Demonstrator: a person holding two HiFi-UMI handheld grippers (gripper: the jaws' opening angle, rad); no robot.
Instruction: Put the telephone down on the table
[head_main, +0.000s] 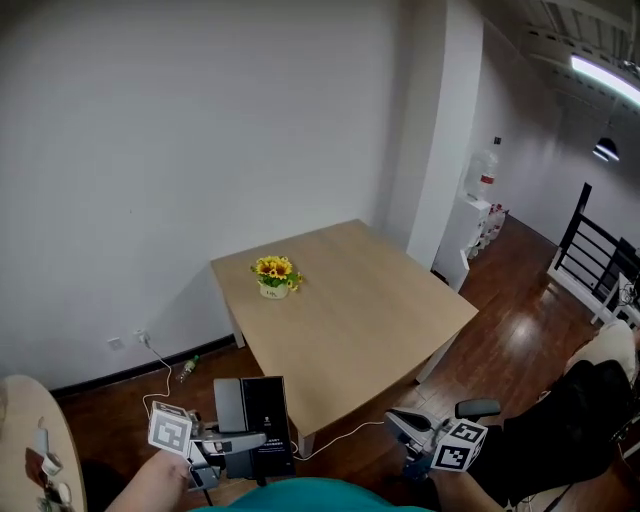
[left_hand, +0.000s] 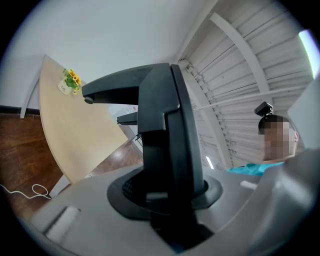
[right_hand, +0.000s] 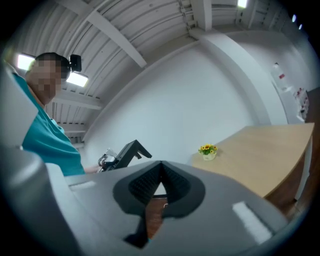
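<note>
The telephone (head_main: 262, 420) is a black flat set with an angled stand, held off the floor in front of the near corner of the light wooden table (head_main: 380, 320). My left gripper (head_main: 245, 445) is shut on its lower part. In the left gripper view the telephone (left_hand: 165, 130) rises between the jaws and hides much of the table (left_hand: 65, 130). My right gripper (head_main: 405, 420) is at the lower right, shut and holding nothing. In the right gripper view its pads (right_hand: 145, 182) meet, and the telephone (right_hand: 127, 151) shows to the left.
A small pot of yellow flowers (head_main: 274, 276) stands near the table's far left corner. A white cable (head_main: 160, 375) and a bottle (head_main: 188, 368) lie on the wooden floor by the wall. A round table (head_main: 30, 440) is at the lower left. A black railing (head_main: 600, 250) stands at the right.
</note>
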